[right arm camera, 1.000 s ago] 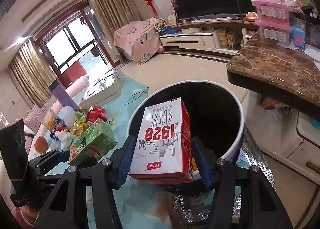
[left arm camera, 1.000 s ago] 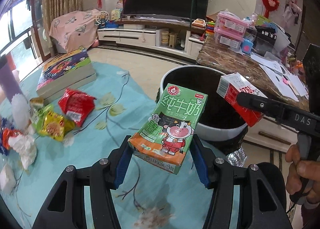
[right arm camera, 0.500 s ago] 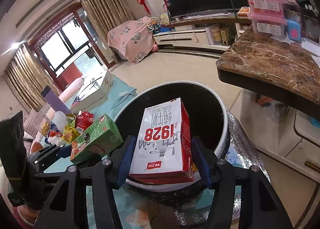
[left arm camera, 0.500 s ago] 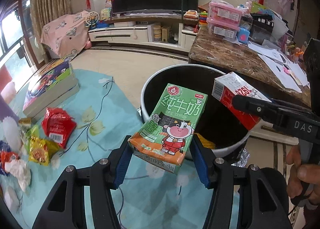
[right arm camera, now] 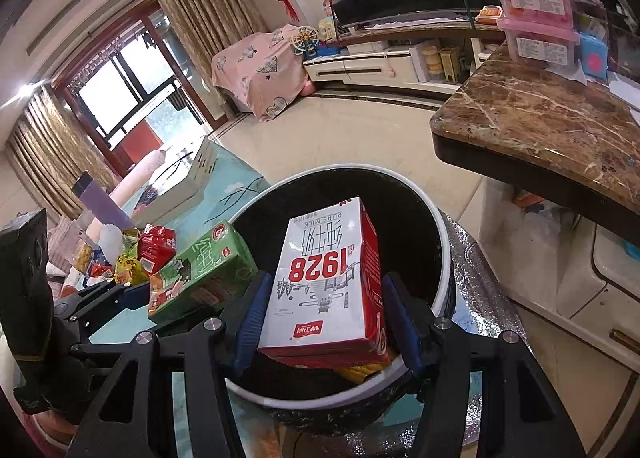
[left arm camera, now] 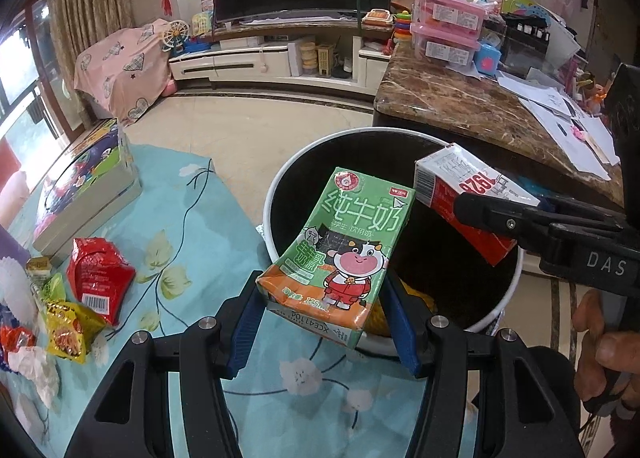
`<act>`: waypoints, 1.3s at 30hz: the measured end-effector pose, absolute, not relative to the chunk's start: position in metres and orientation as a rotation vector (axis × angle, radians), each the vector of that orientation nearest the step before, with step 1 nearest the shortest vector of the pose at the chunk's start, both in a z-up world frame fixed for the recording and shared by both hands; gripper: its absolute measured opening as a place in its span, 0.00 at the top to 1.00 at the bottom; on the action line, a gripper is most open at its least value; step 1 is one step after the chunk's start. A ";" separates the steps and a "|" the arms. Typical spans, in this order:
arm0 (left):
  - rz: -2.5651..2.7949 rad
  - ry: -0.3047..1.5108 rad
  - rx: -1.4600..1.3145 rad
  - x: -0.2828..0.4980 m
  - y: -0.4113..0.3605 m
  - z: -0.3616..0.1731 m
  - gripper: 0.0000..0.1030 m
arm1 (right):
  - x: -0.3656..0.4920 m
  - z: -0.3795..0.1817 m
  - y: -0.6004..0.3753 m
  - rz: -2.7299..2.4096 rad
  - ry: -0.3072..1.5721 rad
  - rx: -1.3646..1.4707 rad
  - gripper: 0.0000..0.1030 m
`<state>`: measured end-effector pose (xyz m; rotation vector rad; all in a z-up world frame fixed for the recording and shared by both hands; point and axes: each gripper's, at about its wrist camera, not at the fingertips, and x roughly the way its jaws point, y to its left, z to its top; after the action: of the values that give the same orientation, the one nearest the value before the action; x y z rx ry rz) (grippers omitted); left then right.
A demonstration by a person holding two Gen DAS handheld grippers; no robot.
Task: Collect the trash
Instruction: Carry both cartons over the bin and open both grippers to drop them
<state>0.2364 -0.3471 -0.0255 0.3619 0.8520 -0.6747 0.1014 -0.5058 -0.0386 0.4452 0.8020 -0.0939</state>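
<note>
My left gripper (left arm camera: pixel 326 322) is shut on a green milk carton (left arm camera: pixel 340 254) with a cartoon cow, held over the near rim of a white-rimmed black trash bin (left arm camera: pixel 276 194). My right gripper (right arm camera: pixel 326 322) is shut on a red and white "1928" milk carton (right arm camera: pixel 328 286), held above the bin's opening (right arm camera: pixel 446 258). Each carton also shows in the other view: the red and white carton (left arm camera: pixel 460 194) at the right, the green carton (right arm camera: pixel 200 274) at the left. Yellow trash (left arm camera: pixel 416 302) lies in the bin.
On the blue floral tablecloth (left arm camera: pixel 192 218) lie a red wrapper (left arm camera: pixel 98 278), a yellow wrapper (left arm camera: pixel 68 328), crumpled tissue (left arm camera: pixel 34 368) and a stack of books (left arm camera: pixel 86 186). A brown marble counter (left arm camera: pixel 472 114) stands behind the bin. A person's hand (left arm camera: pixel 608 354) holds the right gripper.
Both grippers have moved toward the bin with their cartons; the bin looks larger and sits more under them. The wrappers on the cloth have slid leftward in the left wrist view.
</note>
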 end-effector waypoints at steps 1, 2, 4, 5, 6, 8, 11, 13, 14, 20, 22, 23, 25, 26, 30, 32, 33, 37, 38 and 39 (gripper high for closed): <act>-0.678 0.852 0.364 0.237 -0.348 -0.025 0.45 | 0.103 -0.039 -0.507 -0.093 0.805 0.449 0.44; -0.680 0.850 0.367 0.237 -0.350 -0.025 0.45 | 0.103 -0.040 -0.508 -0.091 0.807 0.453 0.44; -0.681 0.851 0.370 0.238 -0.352 -0.026 0.45 | 0.106 -0.043 -0.511 -0.091 0.813 0.464 0.44; -0.683 0.855 0.368 0.239 -0.354 -0.027 0.45 | 0.106 -0.043 -0.512 -0.091 0.815 0.467 0.44; -0.682 0.857 0.368 0.239 -0.355 -0.027 0.45 | 0.107 -0.044 -0.512 -0.090 0.817 0.469 0.44; -0.672 0.858 0.372 0.240 -0.356 -0.029 0.44 | 0.109 -0.044 -0.513 -0.093 0.817 0.474 0.41; -0.658 0.873 0.365 0.242 -0.357 -0.029 0.43 | 0.111 -0.044 -0.516 -0.100 0.818 0.494 0.37; -0.659 0.871 0.337 0.241 -0.353 -0.026 0.39 | 0.110 -0.043 -0.519 -0.107 0.812 0.512 0.36; -0.657 0.868 0.324 0.240 -0.350 -0.025 0.38 | 0.109 -0.042 -0.520 -0.111 0.808 0.512 0.36; -0.641 0.848 0.243 0.224 -0.315 -0.022 0.37 | 0.100 -0.032 -0.511 -0.104 0.778 0.513 0.32; -0.635 0.847 0.214 0.219 -0.299 -0.023 0.37 | 0.097 -0.029 -0.503 -0.096 0.769 0.507 0.26; -0.626 0.846 0.200 0.216 -0.290 -0.024 0.37 | 0.095 -0.027 -0.498 -0.089 0.764 0.504 0.23; -0.606 0.844 0.172 0.208 -0.272 -0.026 0.37 | 0.094 -0.024 -0.487 -0.073 0.759 0.495 0.23; -0.591 0.844 0.152 0.204 -0.259 -0.028 0.37 | 0.094 -0.023 -0.480 -0.063 0.759 0.486 0.23; -0.541 0.847 0.104 0.193 -0.223 -0.029 0.37 | 0.094 -0.020 -0.451 -0.019 0.755 0.455 0.22; -0.511 0.849 0.077 0.188 -0.206 -0.030 0.37 | 0.096 -0.020 -0.433 0.009 0.758 0.436 0.21; -0.499 0.850 0.064 0.185 -0.198 -0.031 0.37 | 0.098 -0.021 -0.425 0.025 0.762 0.430 0.20; -0.442 0.849 0.025 0.176 -0.167 -0.031 0.37 | 0.103 -0.027 -0.393 0.075 0.786 0.402 0.20; -0.425 0.850 0.013 0.172 -0.157 -0.031 0.37 | 0.105 -0.029 -0.384 0.087 0.792 0.391 0.20; -0.416 0.852 0.006 0.173 -0.150 -0.032 0.37 | 0.107 -0.030 -0.376 0.101 0.797 0.381 0.20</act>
<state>0.1729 -0.1504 -0.0318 0.0056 0.8520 -0.4164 0.1067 -0.3756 -0.0304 0.3813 0.7968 0.1006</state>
